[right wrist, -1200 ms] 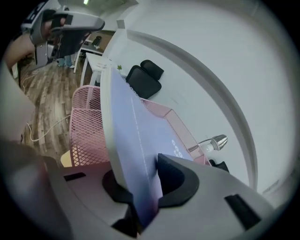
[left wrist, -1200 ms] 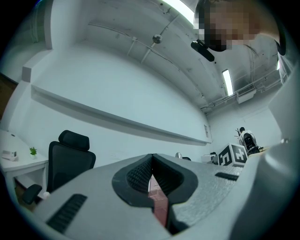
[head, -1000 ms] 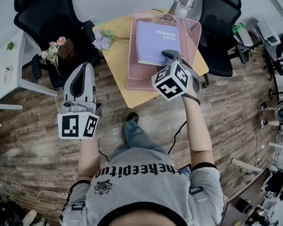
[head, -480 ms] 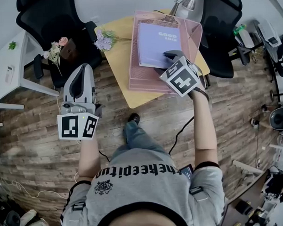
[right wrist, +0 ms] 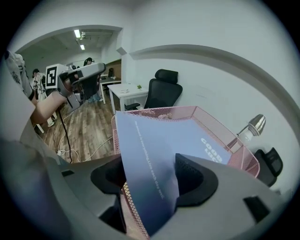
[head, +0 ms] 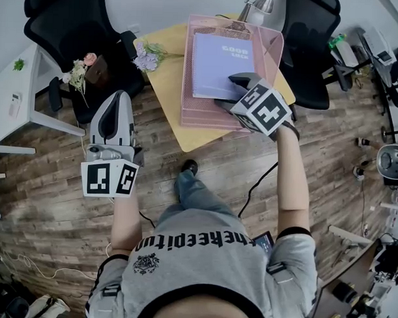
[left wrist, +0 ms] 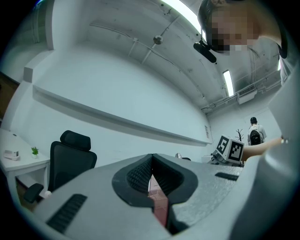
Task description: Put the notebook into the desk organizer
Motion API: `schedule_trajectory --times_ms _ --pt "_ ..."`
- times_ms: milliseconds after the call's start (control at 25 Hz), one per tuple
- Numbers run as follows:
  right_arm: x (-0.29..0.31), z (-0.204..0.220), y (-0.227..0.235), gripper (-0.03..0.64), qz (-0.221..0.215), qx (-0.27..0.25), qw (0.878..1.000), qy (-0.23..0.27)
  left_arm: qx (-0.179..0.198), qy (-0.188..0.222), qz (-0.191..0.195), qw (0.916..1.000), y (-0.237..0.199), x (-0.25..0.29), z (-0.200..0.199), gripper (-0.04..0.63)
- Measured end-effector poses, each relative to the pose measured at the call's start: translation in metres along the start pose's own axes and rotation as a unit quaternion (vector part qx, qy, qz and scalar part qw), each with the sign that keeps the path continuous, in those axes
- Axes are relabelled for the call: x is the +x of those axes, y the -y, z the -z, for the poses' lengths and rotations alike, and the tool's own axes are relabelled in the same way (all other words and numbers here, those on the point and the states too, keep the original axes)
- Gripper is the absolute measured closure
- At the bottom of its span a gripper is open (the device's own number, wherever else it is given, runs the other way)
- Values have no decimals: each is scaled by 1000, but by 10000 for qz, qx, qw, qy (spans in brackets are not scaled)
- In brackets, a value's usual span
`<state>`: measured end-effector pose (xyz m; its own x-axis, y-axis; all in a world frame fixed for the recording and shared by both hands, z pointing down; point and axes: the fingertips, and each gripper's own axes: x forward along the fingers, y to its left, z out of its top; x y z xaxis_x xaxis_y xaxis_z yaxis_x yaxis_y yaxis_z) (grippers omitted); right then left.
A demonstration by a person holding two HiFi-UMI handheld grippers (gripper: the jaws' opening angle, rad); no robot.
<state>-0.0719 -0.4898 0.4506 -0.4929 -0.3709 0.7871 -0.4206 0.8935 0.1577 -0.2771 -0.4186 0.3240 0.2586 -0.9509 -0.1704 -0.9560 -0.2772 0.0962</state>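
- Head view: the notebook [head: 222, 64] is seen lying in the pink mesh desk organizer [head: 187, 89], which stands on the yellow table [head: 164, 75]. The right gripper [head: 232, 91] is placed at the notebook's near right corner. The left gripper [head: 116, 97] is held well apart to the left, over the wooden floor.
- Left gripper view: the jaws are closed together at the tips, with only a thin slit left lower down. Nothing is held between them.
- Right gripper view: the jaws have just been opening and now stand wide apart. The notebook's near edge is found between them, raised above the organizer's mesh, with a clear gap at the left pad. The rest of the purple cover lies inside the organizer.
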Motion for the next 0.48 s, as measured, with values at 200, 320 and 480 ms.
schedule_trajectory --times_ms 200,320,480 --pt "-1 3 -12 344 -111 -72 9999 -38 9 16 6 10000 3 -3 -3 592" --pt "-3 3 -22 344 -226 -54 9997 19 31 22 16 10000 6 -5 -5 592" --pt "-7 -2 -26 345 -223 167 9992 270 41 47 42 10000 11 -7 -7 592"
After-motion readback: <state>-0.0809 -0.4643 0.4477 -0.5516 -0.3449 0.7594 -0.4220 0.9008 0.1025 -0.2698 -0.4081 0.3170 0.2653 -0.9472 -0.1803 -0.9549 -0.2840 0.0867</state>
